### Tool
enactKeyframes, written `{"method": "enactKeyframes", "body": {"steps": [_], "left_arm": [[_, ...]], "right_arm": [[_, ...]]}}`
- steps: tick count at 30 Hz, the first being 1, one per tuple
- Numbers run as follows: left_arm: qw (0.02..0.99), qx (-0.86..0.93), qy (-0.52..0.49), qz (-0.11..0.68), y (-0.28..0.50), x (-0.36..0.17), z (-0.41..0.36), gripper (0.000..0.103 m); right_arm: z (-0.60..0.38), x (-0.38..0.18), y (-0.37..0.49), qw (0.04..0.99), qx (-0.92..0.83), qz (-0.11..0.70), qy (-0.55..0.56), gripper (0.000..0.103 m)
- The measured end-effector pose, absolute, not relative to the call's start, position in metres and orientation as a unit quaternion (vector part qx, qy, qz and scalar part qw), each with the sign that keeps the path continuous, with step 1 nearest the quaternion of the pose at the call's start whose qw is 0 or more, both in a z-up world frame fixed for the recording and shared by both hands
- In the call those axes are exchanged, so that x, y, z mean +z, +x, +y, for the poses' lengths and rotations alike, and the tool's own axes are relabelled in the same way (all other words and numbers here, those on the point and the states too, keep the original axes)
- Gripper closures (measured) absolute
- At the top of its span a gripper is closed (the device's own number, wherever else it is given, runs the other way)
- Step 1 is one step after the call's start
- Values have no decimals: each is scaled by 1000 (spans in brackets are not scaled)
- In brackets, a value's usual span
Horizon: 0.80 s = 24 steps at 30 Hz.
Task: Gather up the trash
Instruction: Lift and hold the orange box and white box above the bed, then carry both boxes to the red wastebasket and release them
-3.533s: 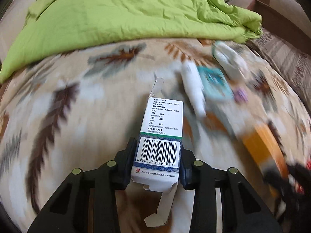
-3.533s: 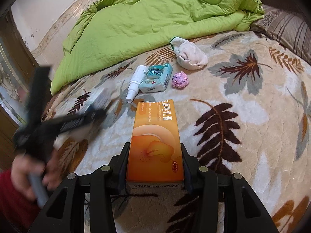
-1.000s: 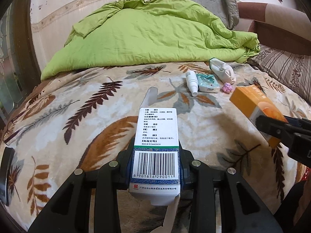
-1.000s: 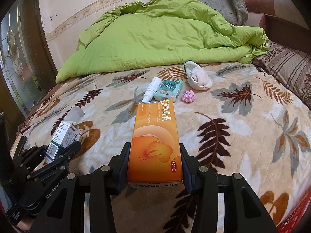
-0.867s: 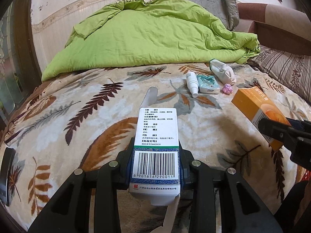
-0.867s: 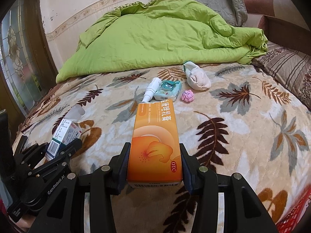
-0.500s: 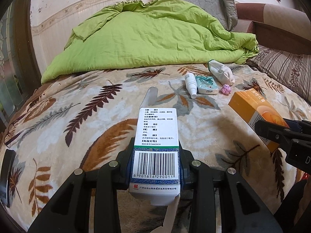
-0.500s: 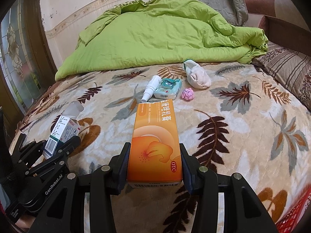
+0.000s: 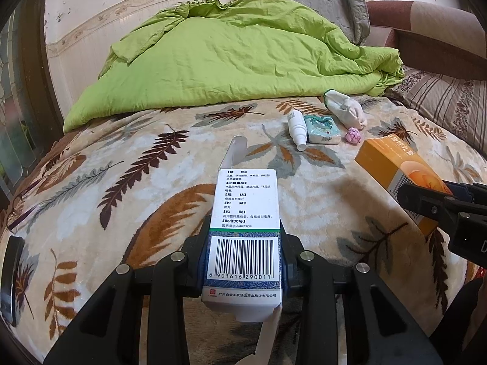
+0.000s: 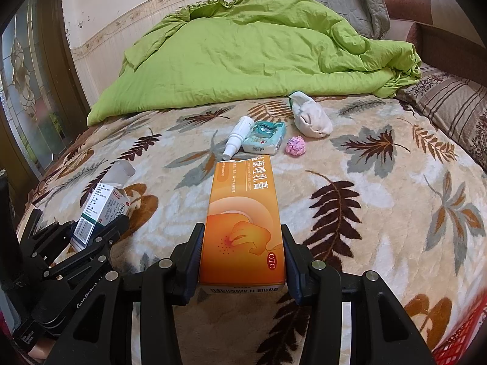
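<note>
left gripper (image 9: 245, 261) clenched on white box (image 9: 246, 213), flap open, above near bed (image 9: 91, 182) | right gripper (image 10: 242, 258) clenched on orange box (image 10: 243, 222) | both likely light, crushable card; hold flat sides near base | far: 1 bottle (image 10: 236, 140), 1 tissue pack (image 10: 264, 137), 1 pink wad (image 10: 295, 145), 1 sock (image 10: 310, 118)

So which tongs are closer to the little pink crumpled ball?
Probably the right. The right tongs, shut on the orange box, sit almost straight before the pink ball. The left tongs, gripping the white box, are further off to the side.
</note>
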State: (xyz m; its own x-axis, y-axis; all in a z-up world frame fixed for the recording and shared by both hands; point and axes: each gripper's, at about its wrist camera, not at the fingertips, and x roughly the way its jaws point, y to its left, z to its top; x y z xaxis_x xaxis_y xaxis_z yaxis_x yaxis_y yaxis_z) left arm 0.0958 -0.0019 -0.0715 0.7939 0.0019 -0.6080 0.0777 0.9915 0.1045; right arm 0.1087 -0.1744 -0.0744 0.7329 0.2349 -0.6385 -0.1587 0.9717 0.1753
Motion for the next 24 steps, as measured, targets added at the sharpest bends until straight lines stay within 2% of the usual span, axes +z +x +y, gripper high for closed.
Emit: {"method": "enactKeyframes", "body": {"steps": [24], "left_arm": [[944, -34, 63, 321, 93, -67, -5, 69]], "right_arm": [[-184, -68, 92, 926, 106, 352, 86, 52]]}}
